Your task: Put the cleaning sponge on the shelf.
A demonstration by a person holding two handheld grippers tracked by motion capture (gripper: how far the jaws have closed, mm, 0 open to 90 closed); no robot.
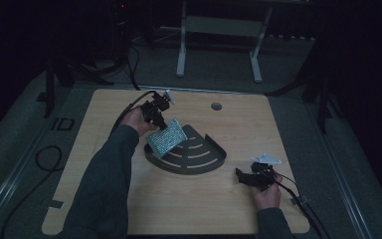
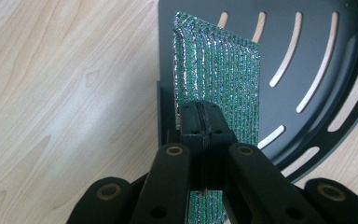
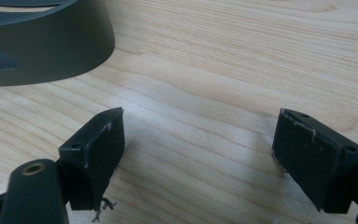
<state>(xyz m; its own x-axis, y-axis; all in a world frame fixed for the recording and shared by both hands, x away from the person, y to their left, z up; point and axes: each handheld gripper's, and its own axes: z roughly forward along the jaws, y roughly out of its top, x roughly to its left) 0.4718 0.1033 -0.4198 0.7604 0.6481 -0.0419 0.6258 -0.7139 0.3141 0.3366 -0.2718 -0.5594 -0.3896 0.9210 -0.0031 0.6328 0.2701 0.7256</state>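
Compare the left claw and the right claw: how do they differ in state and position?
The left claw is shut on the green sponge; the right claw is open and holds nothing. The left claw hangs over the dark slotted tray; the right claw sits low over the bare table, off the tray's curved side. Both have black jaws.

Sitting mid-worktop, slotted corner tray, curved wall toward the near right. Over its left edge, tilted, a mesh sponge, pinched at its far-left end by the left hand-held gripper, jaws closed on it, just far-left of the tray. Well apart at near right, resting by the worktop edge, right hand-held gripper, jaws spread, pointing left toward the tray wall. Far centre of the worktop, a round hole.
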